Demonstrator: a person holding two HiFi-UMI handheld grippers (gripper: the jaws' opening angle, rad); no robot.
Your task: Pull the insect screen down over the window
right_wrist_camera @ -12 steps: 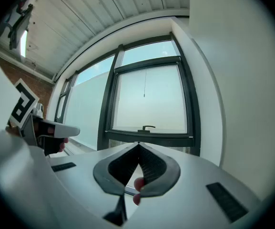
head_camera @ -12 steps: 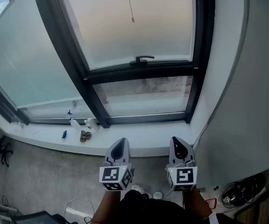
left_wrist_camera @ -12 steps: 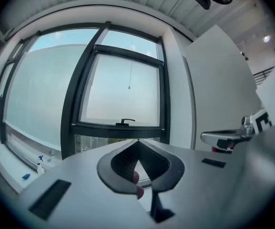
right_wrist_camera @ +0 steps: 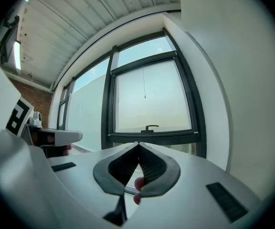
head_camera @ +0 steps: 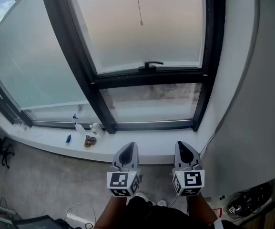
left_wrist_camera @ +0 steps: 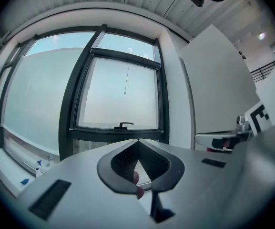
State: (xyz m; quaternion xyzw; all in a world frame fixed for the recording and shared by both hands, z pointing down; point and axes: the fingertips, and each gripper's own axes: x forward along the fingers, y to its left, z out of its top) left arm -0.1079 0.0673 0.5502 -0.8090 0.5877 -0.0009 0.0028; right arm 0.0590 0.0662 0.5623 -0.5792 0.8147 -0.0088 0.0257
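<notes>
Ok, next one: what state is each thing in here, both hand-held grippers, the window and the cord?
Left hand-held gripper: shut, empty.
Right hand-held gripper: shut, empty.
Window: looks closed.
Handle: lying flat.
Pull cord: hanging free, untouched.
Insect screen: no edge visible, seemingly not down.

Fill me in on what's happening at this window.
A person stands facing the window, holding a gripper in each hand. The left gripper and the right gripper are both shut and empty, held low by the sill and touching nothing. A thin pull cord hangs in the upper pane, well above them. The pull has not begun.
</notes>
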